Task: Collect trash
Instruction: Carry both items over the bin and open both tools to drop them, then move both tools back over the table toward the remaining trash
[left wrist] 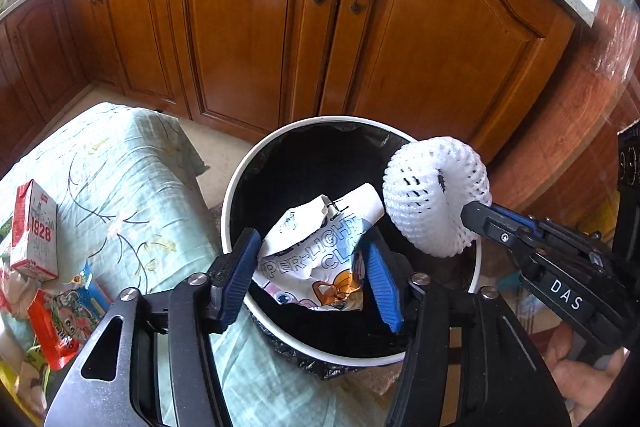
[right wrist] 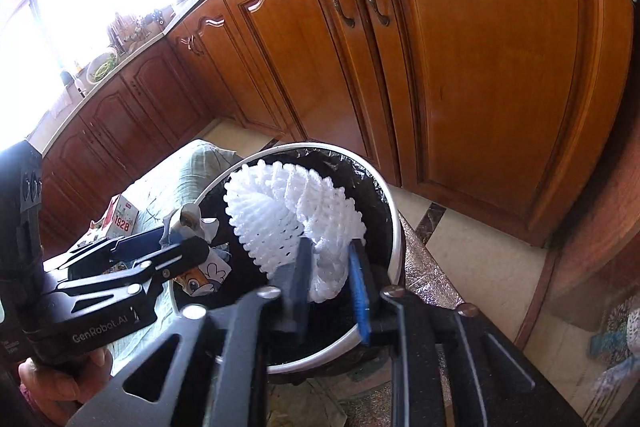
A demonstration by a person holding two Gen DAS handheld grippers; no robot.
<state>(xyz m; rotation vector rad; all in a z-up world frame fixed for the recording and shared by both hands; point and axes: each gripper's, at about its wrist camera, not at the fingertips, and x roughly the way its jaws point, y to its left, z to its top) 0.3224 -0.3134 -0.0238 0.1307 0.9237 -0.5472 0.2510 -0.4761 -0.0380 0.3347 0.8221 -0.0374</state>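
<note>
A round white bin [left wrist: 234, 187] lined with a black bag stands on the floor beside a low table. My left gripper [left wrist: 308, 267] holds a crumpled printed clay wrapper [left wrist: 316, 259] between its blue pads over the bin mouth. My right gripper [right wrist: 328, 267] is shut on a white foam fruit net [right wrist: 292, 211] and holds it over the same bin [right wrist: 394, 227]. The net also shows in the left wrist view [left wrist: 432, 191], above the bin's right rim. The left gripper and its wrapper [right wrist: 200, 267] show at the left of the right wrist view.
A green patterned cloth [left wrist: 120, 179] covers the low table left of the bin. On it lie a red and white 1928 carton [left wrist: 34, 231], a blue packet [left wrist: 86, 295] and an orange wrapper [left wrist: 52, 331]. Wooden cabinet doors [left wrist: 256, 27] stand close behind the bin.
</note>
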